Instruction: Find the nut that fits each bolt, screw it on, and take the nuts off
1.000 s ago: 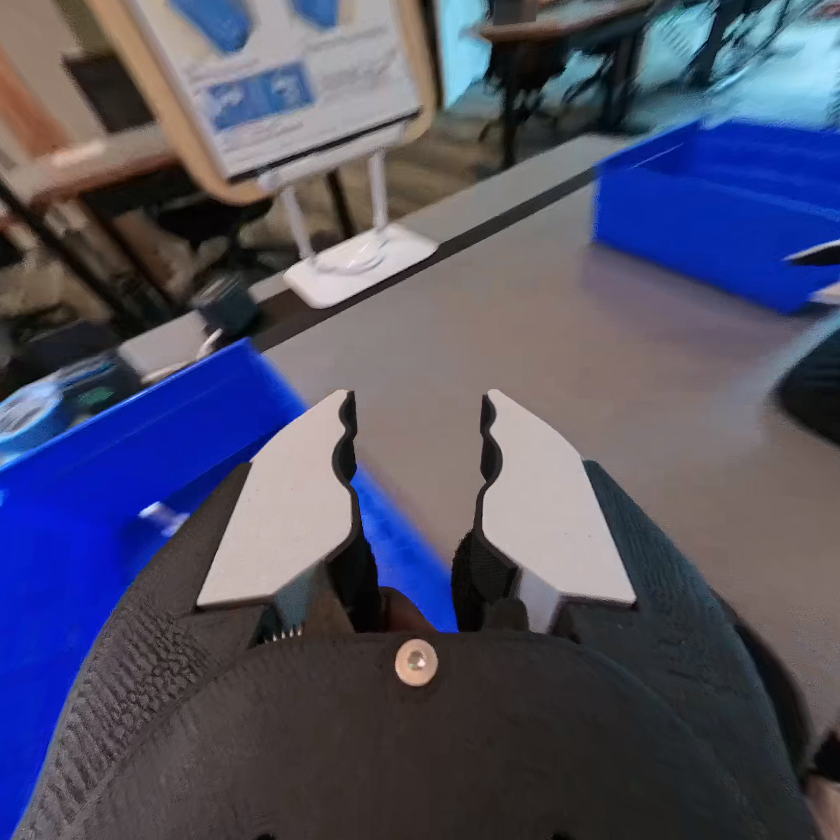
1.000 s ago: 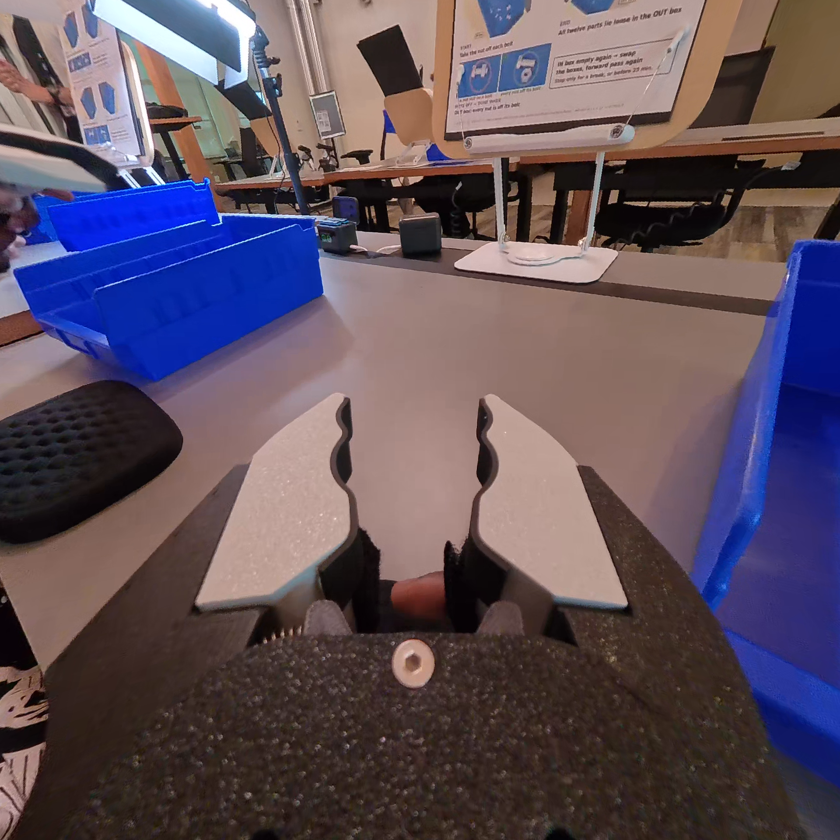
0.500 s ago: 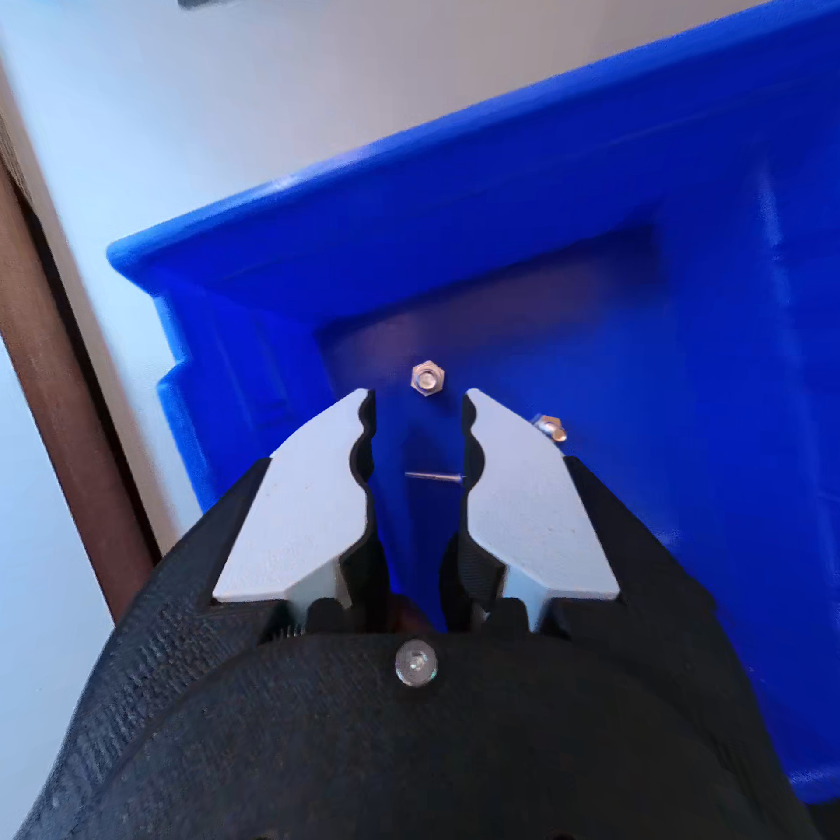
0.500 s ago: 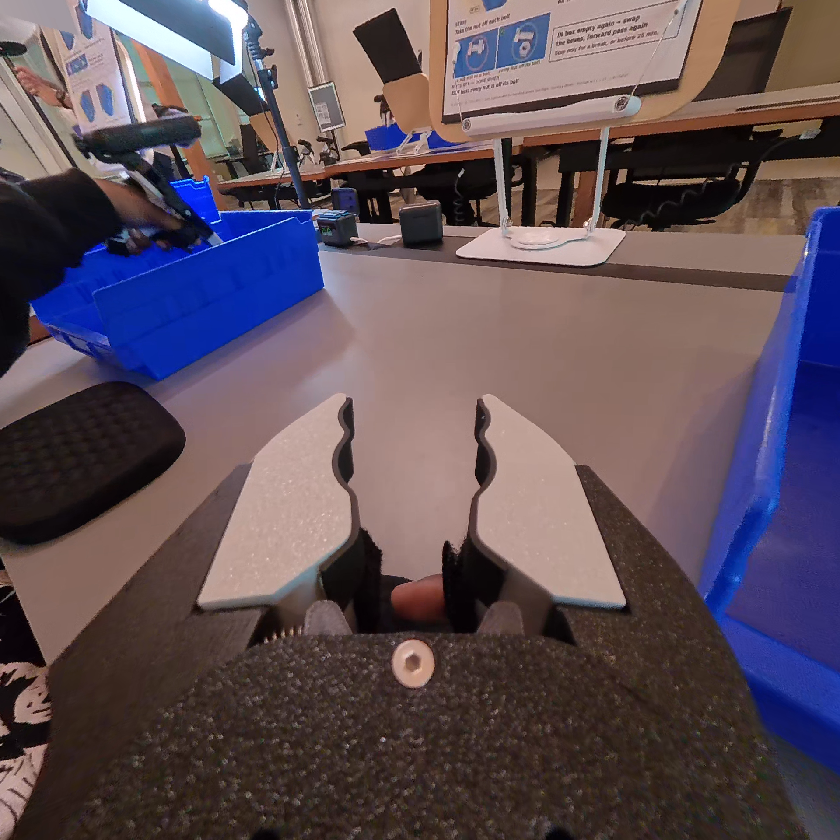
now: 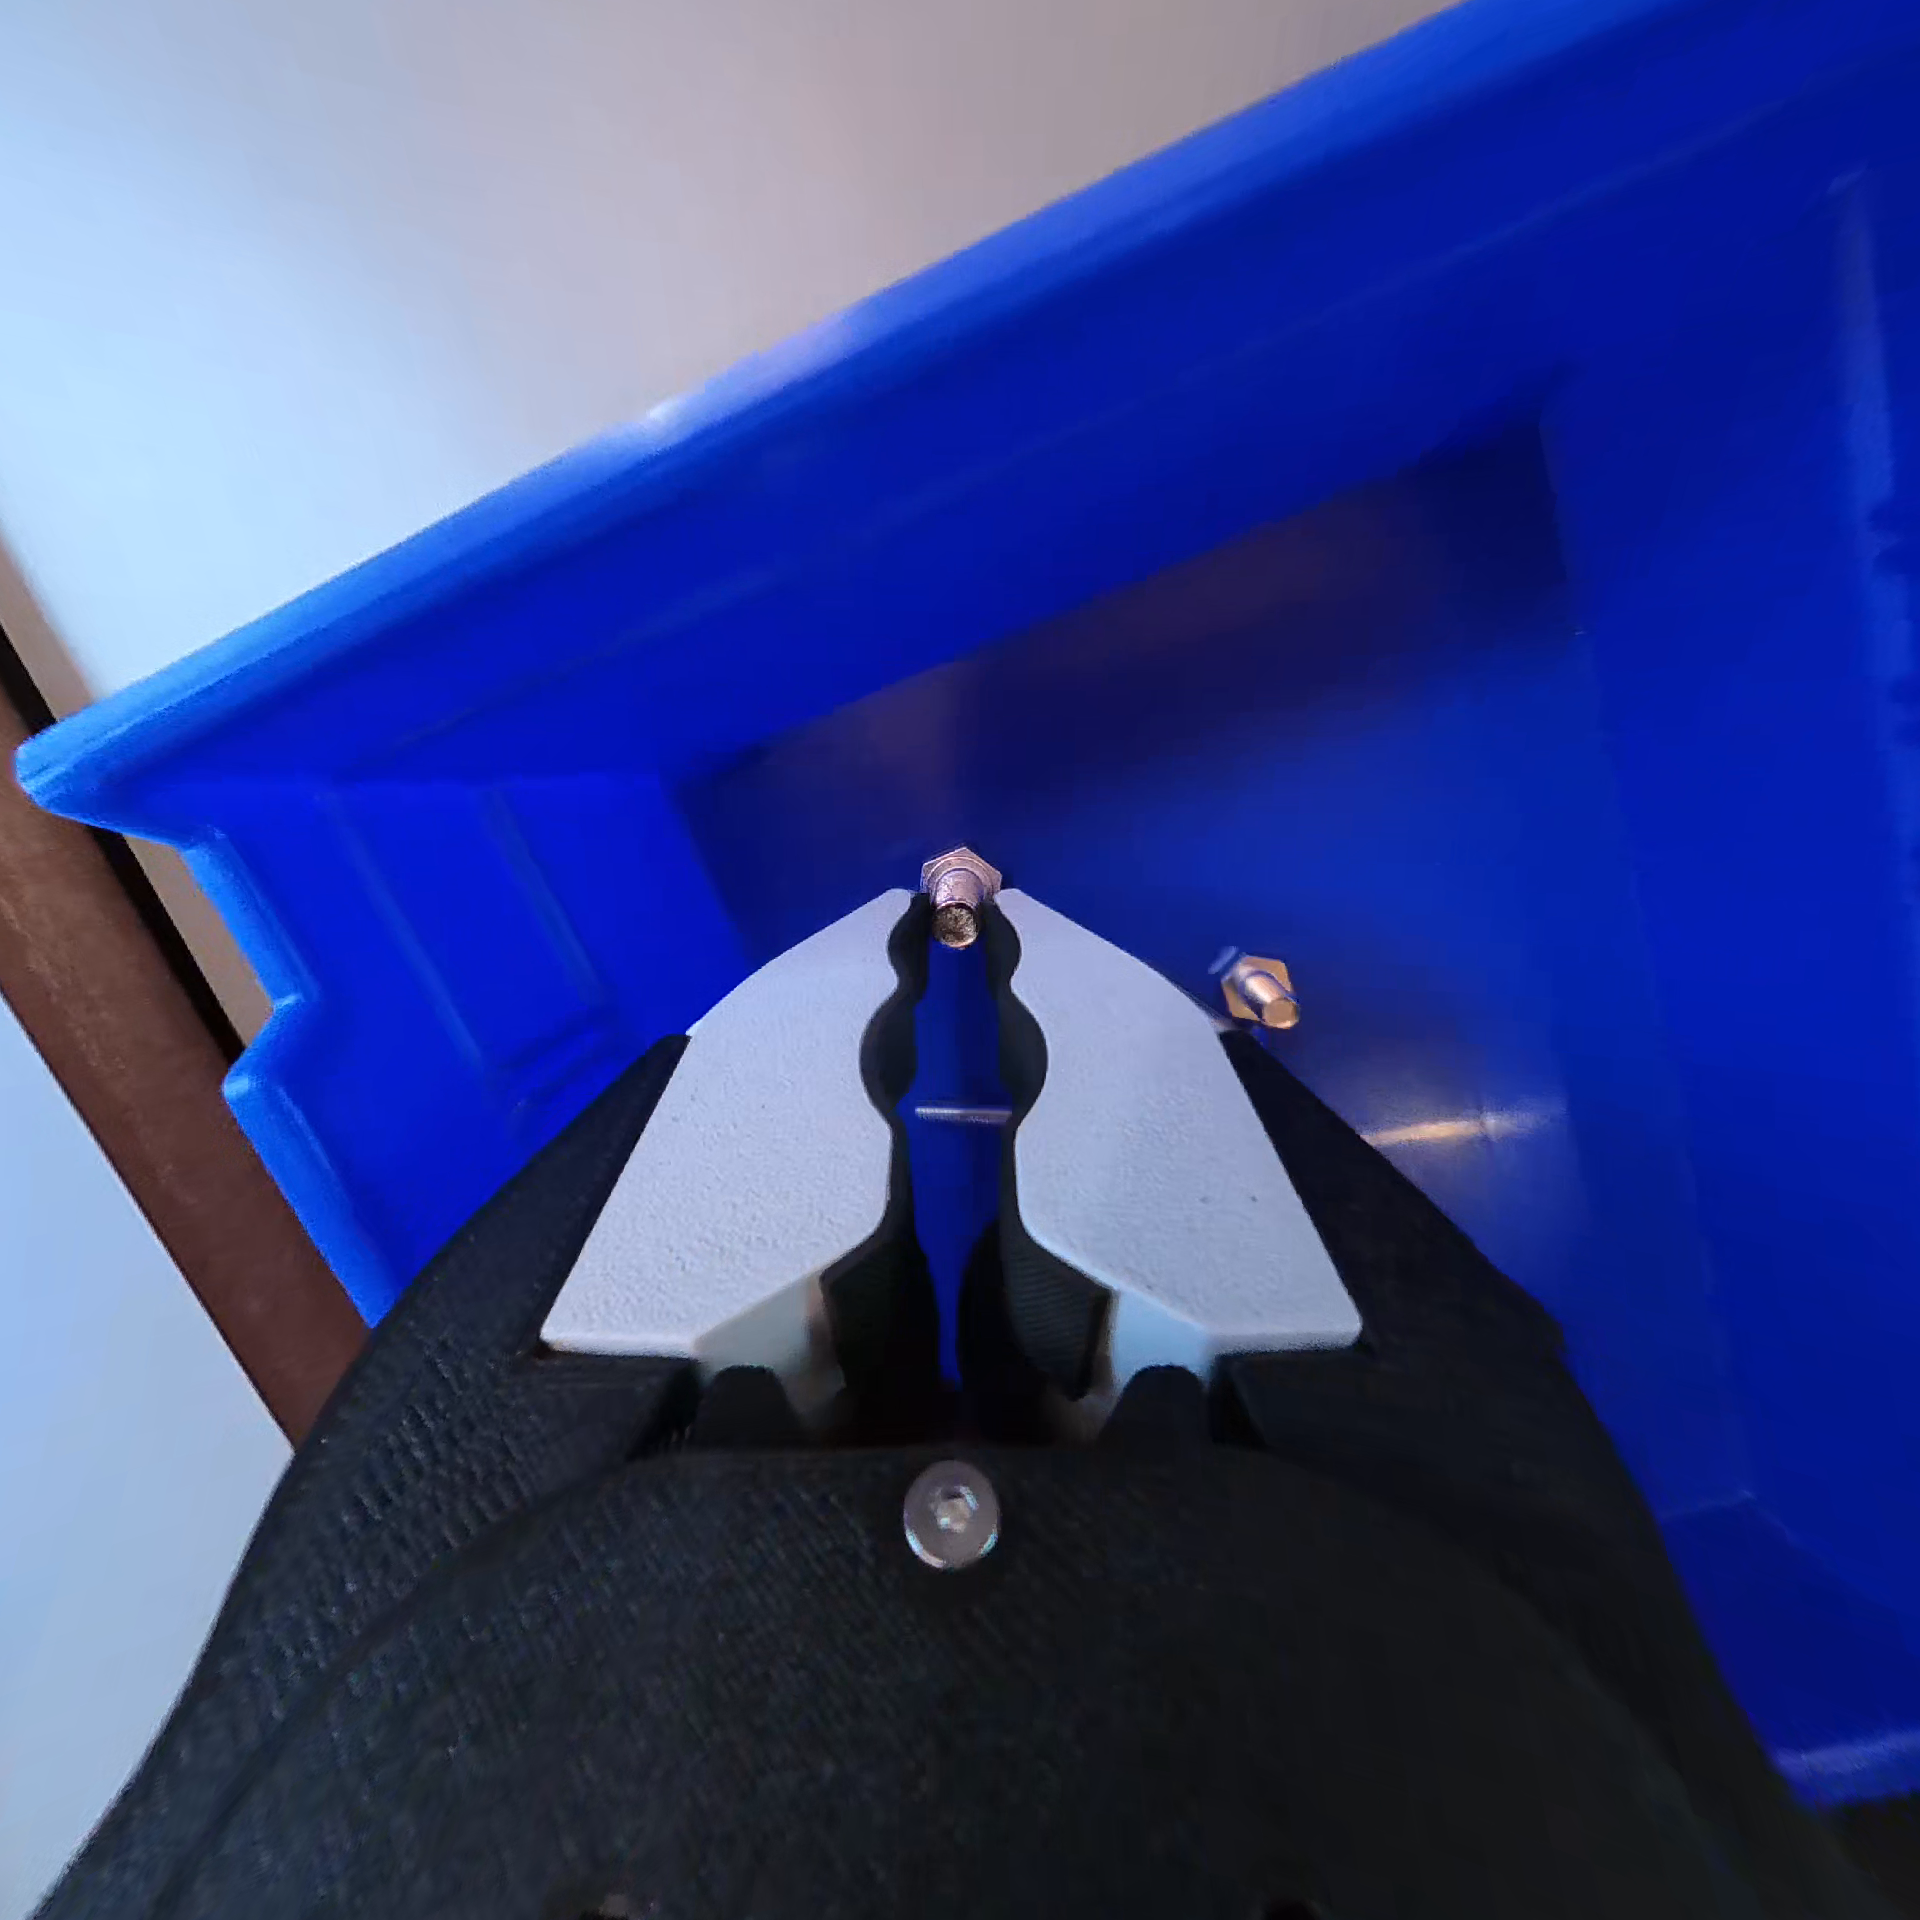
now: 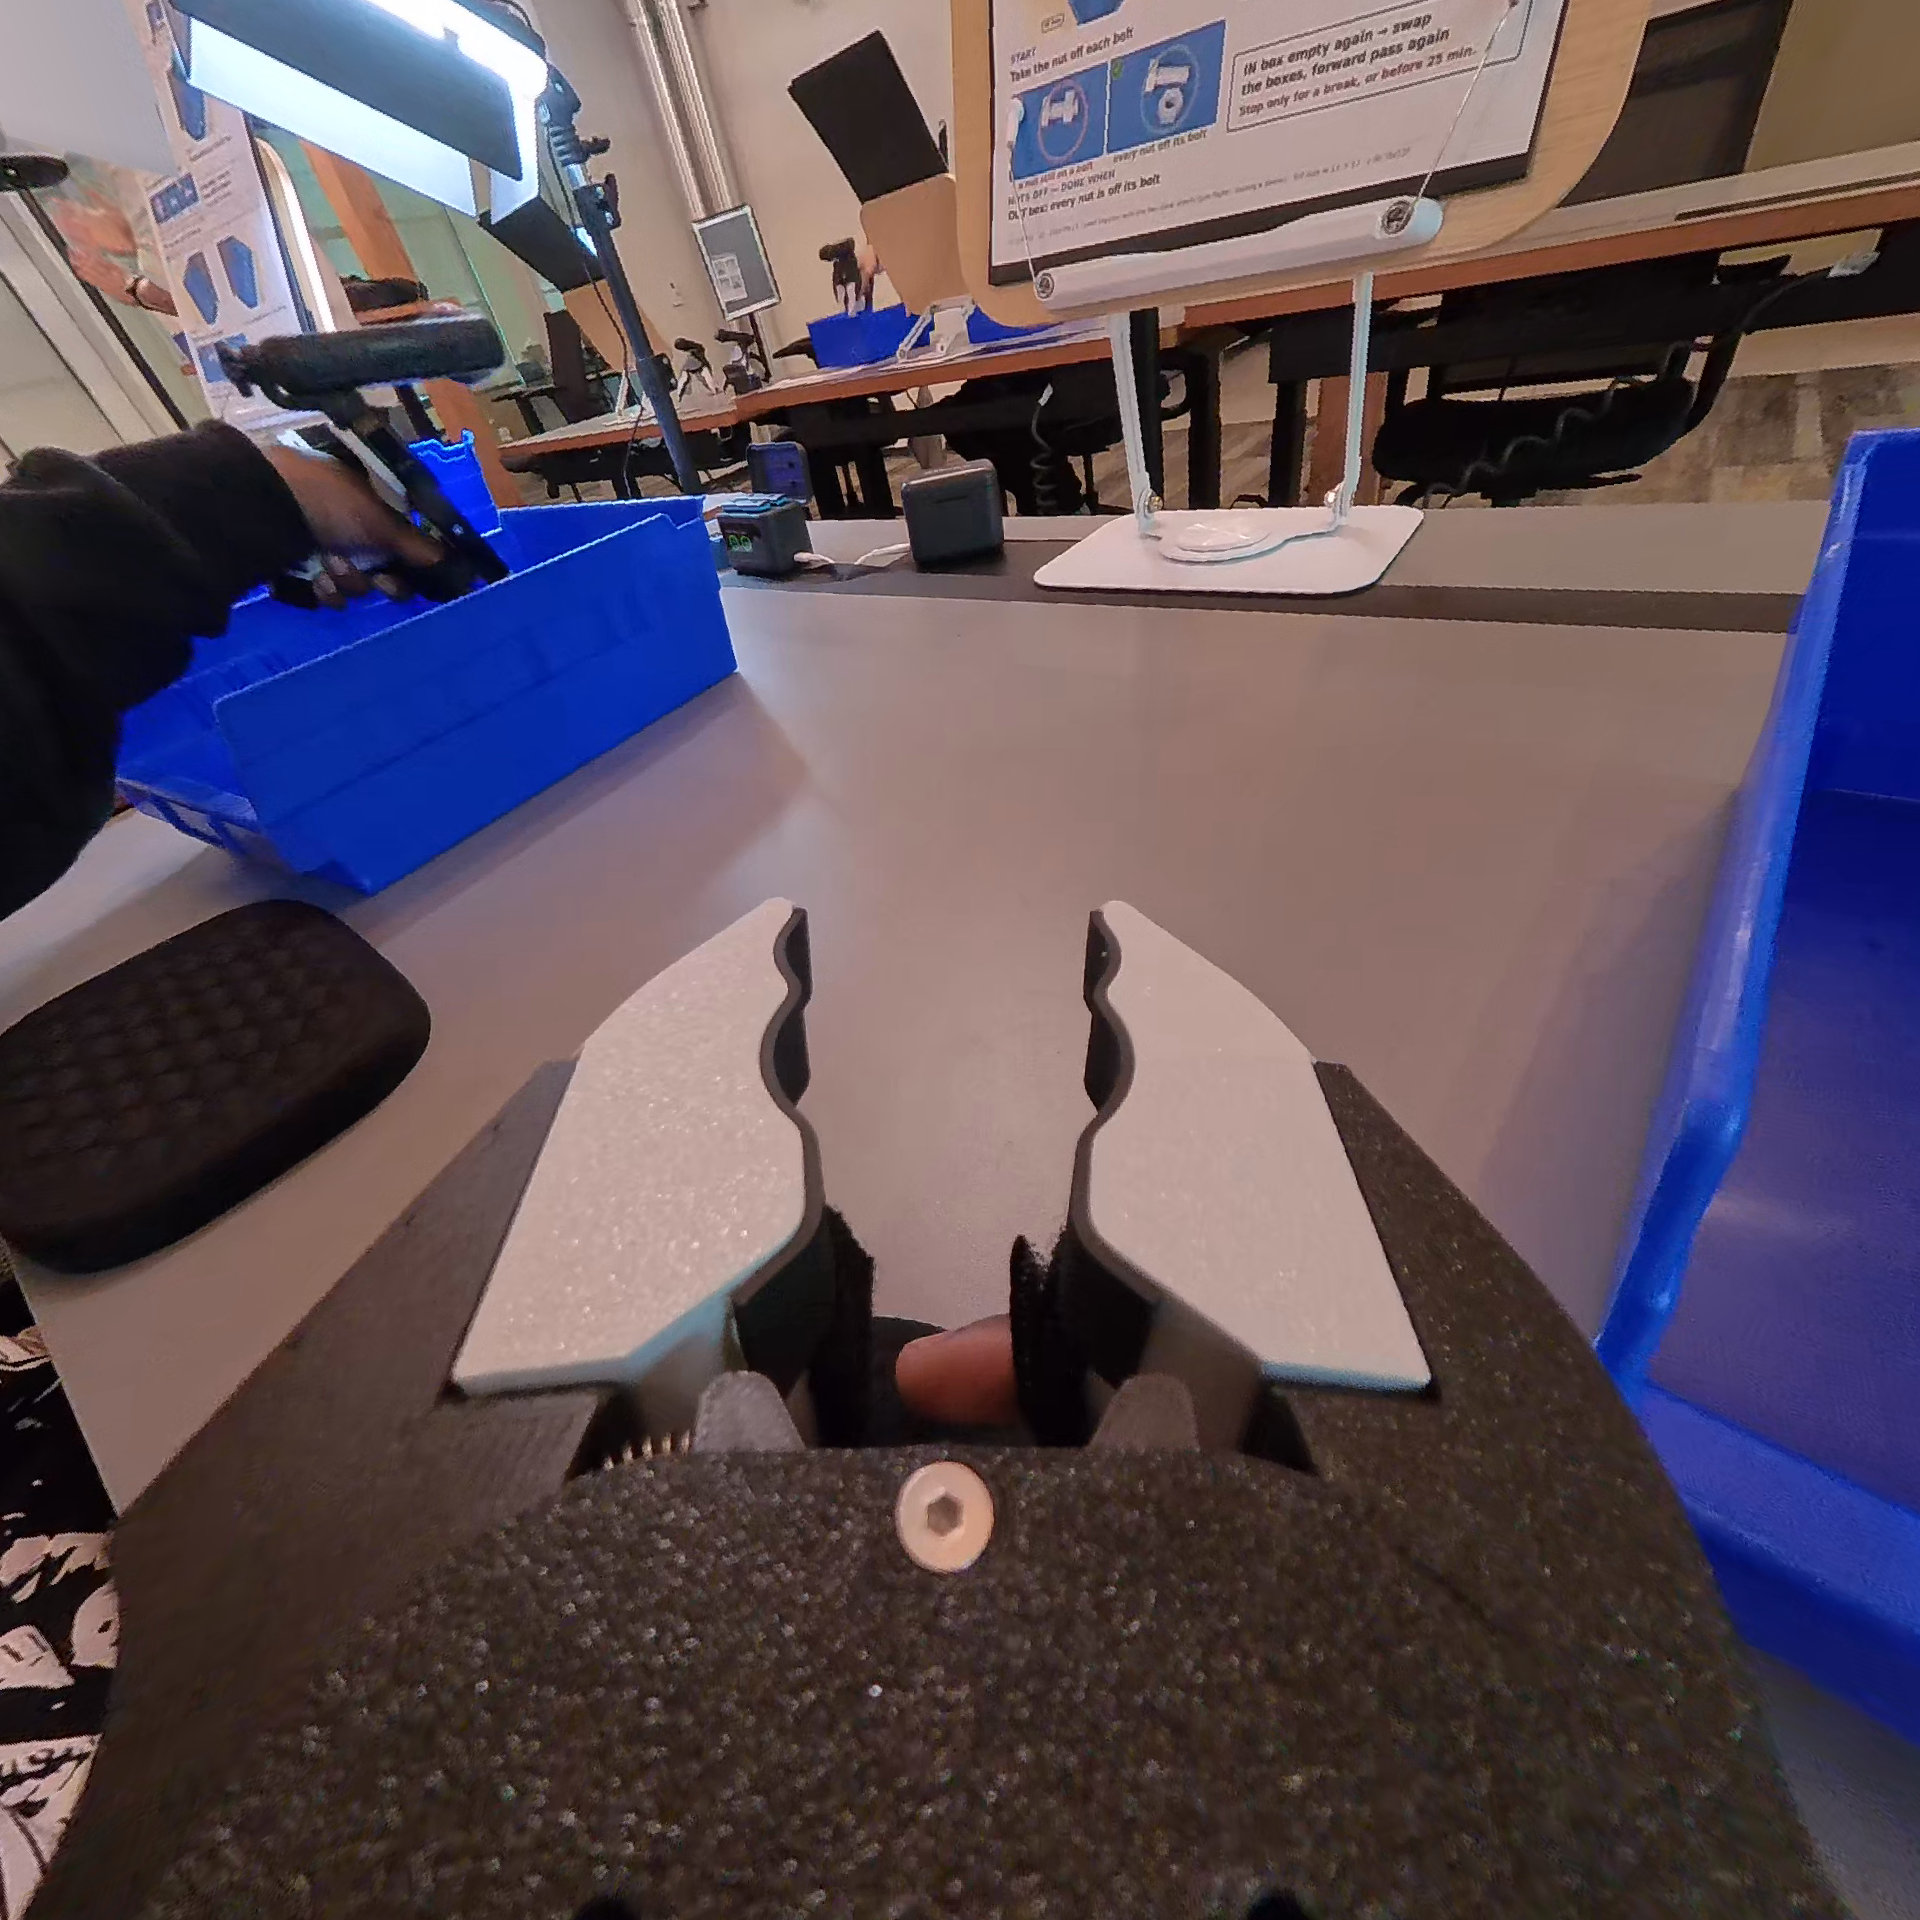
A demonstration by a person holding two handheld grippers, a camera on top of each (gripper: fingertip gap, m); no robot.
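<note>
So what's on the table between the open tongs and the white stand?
Nothing. In the right wrist view, only bare grey table stretches from the right tongs to the white stand. The blue bins sit off to each side.

Two silvery bolts, one (image 5: 957,906) upright, another (image 5: 1259,992) beside it, blue bin (image 5: 1143,499)

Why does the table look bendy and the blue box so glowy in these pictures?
In the right wrist view the wide lens curves the grey table and stretches the right gripper; a bright light panel glares at top left. In the left wrist view, the blue bin looks vivid, with a shiny glint on its floor and soft, blurry edges.
</note>
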